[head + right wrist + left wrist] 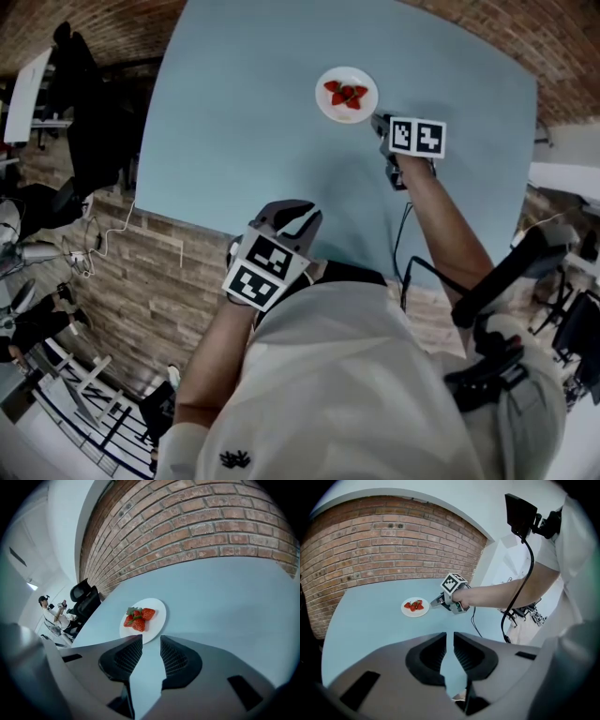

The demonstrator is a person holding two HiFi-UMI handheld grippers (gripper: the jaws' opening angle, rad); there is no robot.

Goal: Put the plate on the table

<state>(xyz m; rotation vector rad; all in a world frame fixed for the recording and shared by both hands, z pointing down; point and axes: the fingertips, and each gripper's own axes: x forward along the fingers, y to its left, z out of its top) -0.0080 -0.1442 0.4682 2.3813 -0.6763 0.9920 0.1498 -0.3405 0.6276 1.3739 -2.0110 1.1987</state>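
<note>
the plate (327, 106) of strawberries (346, 94) sits flat on the counter (234, 122), apparently placed, so the right gripper (382, 122) beside its rim and the left gripper (298, 217) near the body both have jaws slightly apart, empty.

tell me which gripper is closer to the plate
Right. The right gripper sits just off the rim of the plate, jaws apart and empty; the left gripper is by the near edge of the table.

A pale blue desk (244, 122) carries a white plate (347, 95) of strawberries (346, 94) near its far side; the plate rests flat on it.
</note>
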